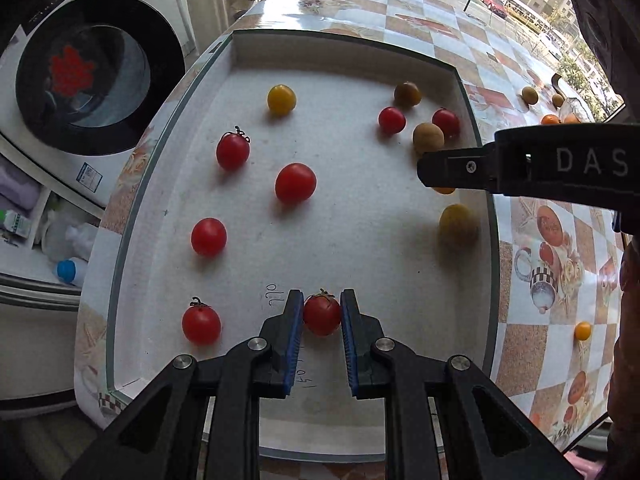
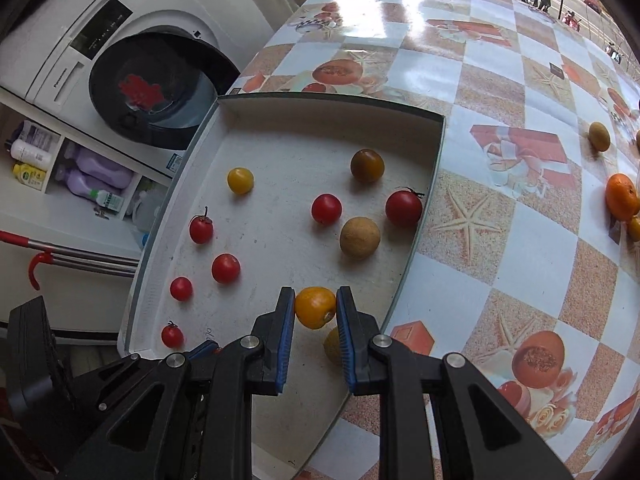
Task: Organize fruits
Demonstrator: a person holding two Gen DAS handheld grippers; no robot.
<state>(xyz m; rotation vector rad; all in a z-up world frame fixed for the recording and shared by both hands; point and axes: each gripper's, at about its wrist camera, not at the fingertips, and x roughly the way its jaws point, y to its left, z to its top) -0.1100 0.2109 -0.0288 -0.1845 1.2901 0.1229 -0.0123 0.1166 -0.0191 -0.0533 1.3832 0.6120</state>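
Quick count, going left to right across the white tray (image 1: 240,60). Left half: four loose red cherry tomatoes, two of them with stems still on, plus one yellow tomato (image 1: 281,99) up near the far wall. Right half: two more red ones, a dark brownish-green tomato (image 1: 407,93) in the far corner, a tan round fruit (image 1: 428,137) just beside them, and another tan one (image 1: 458,223) against the right wall. Off the tray on the right there's a handful of strays: a couple of tan ones, an orange (image 2: 621,197) and a small yellow-orange one.

The tray sits on a table (image 2: 500,240) with a glossy checkered cloth printed with starfish and fruit. A front-load washer (image 2: 152,92) stands to the left with shelves of bottles under it, and a window at the back shows a street with parked cars.

The left gripper (image 1: 322,314) is clamped on a stemmed red tomato (image 1: 322,316) at the tray's near edge, pads pressing both sides. The right gripper (image 2: 316,307) is pinching a yellow-orange tomato (image 2: 315,307) the same way, over the tray's right side, with the second tan fruit just below it.
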